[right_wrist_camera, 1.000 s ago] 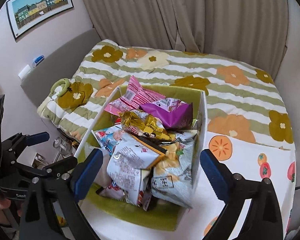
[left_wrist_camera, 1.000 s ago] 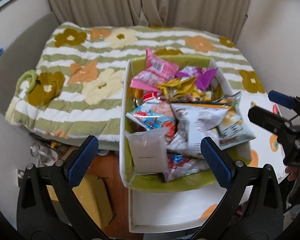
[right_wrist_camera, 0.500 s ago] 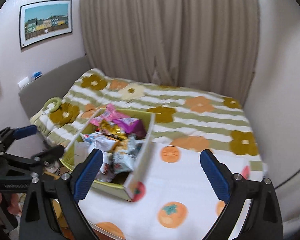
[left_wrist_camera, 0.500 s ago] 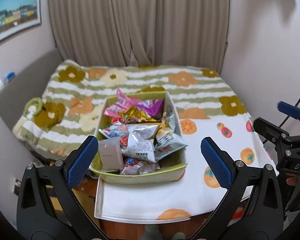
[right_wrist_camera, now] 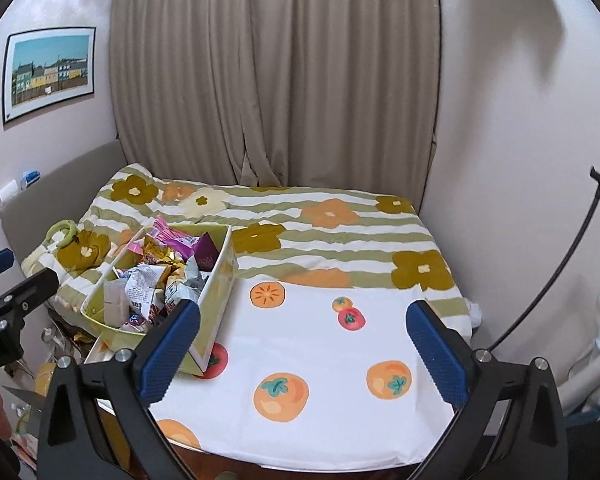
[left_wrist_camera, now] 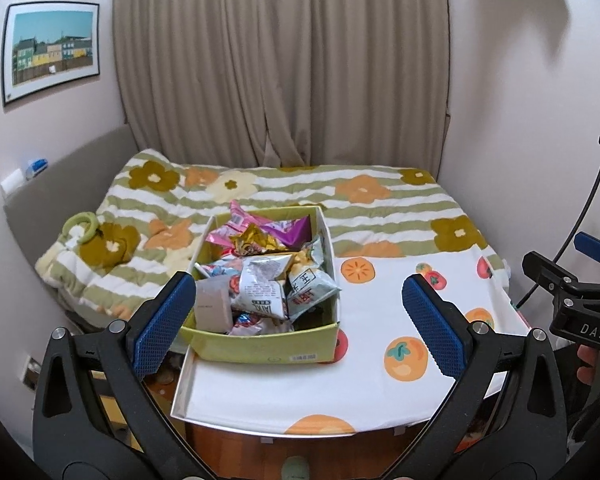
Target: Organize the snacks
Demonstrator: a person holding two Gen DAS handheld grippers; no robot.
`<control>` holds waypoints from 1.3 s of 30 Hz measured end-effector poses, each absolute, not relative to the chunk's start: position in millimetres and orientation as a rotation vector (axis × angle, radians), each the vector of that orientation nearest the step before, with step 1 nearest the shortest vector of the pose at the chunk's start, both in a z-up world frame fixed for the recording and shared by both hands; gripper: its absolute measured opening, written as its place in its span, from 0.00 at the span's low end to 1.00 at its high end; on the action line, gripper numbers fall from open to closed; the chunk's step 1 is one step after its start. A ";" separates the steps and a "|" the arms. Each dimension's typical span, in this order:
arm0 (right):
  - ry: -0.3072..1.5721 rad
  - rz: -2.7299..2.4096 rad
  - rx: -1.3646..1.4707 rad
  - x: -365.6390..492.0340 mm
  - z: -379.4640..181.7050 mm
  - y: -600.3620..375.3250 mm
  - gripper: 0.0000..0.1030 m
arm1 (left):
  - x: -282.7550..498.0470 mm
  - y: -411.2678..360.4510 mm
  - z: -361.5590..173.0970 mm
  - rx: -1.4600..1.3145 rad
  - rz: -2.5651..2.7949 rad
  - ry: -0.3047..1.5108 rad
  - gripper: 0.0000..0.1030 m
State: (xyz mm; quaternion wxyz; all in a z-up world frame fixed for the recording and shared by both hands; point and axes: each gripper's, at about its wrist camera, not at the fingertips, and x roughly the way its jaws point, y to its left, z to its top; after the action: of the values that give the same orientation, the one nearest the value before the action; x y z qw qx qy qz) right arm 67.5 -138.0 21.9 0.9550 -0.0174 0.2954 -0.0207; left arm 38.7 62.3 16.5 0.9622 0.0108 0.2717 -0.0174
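A yellow-green box stands at the left end of a white surface printed with orange fruit. It is heaped with snack packets in silver, pink, purple and gold. My left gripper hangs back from the box, open, with nothing between its blue pads. My right gripper is open and empty too, over the white surface to the right of the box. Each gripper shows at the edge of the other's view: the right gripper and the left gripper.
Behind the white surface lies a bed with a green-striped flower quilt, and a green ring rests on its left side. Beige curtains hang at the back. A black cable runs down at the right. Clutter lies on the floor at the left.
Both grippers have drawn back and up from the box, which now looks smaller and farther away. More of the bed, curtains and walls has come into view. Nothing was picked up.
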 end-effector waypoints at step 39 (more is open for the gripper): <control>0.594 -0.095 -0.004 65.8 27.1 -145.4 0.99 | 42.7 51.5 11.7 0.055 -0.067 0.551 0.99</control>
State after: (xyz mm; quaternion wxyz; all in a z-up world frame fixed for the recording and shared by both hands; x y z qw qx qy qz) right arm 65.8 -145.4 27.1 0.9552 -0.0018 0.2924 -0.0467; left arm 42.7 51.5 11.7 0.9614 0.0273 0.2717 -0.0332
